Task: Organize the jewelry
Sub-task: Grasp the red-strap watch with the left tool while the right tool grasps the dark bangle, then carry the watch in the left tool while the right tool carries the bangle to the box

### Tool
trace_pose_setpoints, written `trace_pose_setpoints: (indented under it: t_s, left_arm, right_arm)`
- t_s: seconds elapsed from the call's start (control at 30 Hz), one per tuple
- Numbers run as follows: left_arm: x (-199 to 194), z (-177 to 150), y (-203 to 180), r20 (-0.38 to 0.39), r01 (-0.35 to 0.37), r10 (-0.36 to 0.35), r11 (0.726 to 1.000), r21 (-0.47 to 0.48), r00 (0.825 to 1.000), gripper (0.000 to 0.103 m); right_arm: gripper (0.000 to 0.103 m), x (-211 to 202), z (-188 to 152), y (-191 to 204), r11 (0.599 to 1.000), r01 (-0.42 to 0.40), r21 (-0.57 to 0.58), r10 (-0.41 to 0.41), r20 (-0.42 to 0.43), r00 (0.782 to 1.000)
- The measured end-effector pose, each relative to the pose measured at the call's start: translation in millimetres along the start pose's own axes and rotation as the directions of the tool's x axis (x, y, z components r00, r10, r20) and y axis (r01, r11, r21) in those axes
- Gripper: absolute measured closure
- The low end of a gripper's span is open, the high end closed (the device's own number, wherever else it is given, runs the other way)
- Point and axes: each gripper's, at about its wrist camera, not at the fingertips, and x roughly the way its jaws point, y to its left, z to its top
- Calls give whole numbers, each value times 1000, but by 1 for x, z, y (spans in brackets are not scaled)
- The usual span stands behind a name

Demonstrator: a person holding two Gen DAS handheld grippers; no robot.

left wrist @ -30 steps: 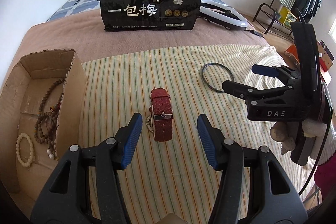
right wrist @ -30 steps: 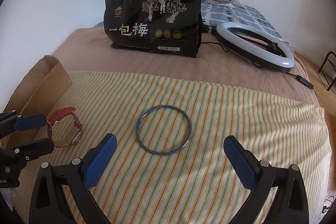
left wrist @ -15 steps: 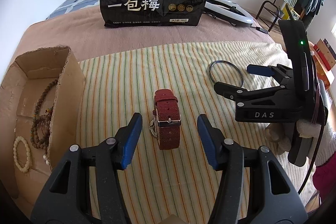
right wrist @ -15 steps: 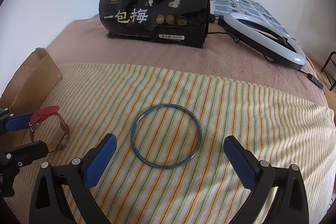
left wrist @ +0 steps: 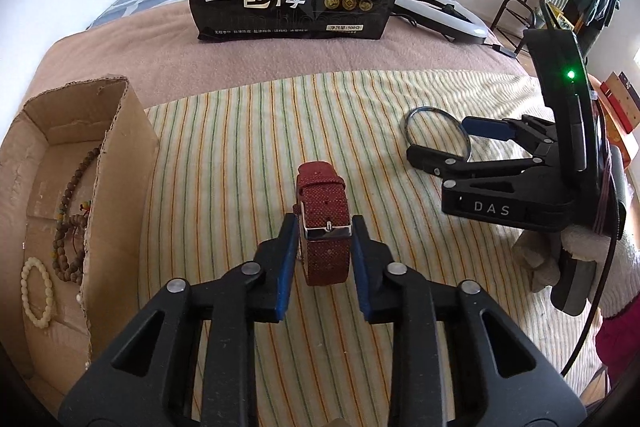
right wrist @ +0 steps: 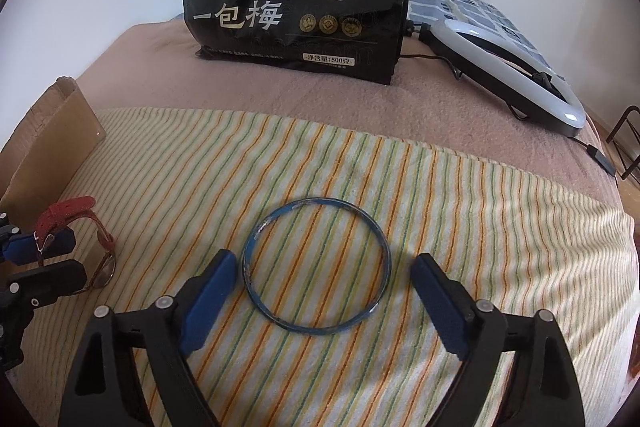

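Between the closing blue pads of the left gripper (left wrist: 324,227) stands the red watch (left wrist: 325,223), strap on edge on the striped towel (left wrist: 224,155), both pads at its buckle. Further right, the right gripper (right wrist: 320,281) narrows around the blue bangle (right wrist: 317,267) lying flat, pads just clear of its rim. Left of the towel, the cardboard box (left wrist: 120,147) holds bead strands.

A red woven-strap watch (left wrist: 325,223) with a silver buckle stands on its edge on the striped towel (left wrist: 240,131), its strap looped closed. A thin blue bangle (right wrist: 318,265), scuffed in places, lies flat on the same towel, well apart from the watch. Brown bead strings (left wrist: 70,211) and a cream bead bracelet (left wrist: 36,291) lie in the cardboard box (left wrist: 120,147) beside the towel.
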Motion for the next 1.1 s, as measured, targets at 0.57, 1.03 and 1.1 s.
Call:
trace_pose_setpoints:
  t_s: [0.57,1.03,1.1]
  left_arm:
    - [-13,0,1,43,-10,9,1000,4,999,88]
    - [-59,0,1,126,13,-13,1000,2,992,88]
    - [-68,-1,1,145,9,-11,1000,10,989,88]
  right_arm:
    - [29,-26,-3,1,1000,-2,3,2,26,1000]
    - [29,-76,0,23,1000,-3,-15,5,84,996]
    - [29,-84,0,27,1000,-8,-14,9,94,996]
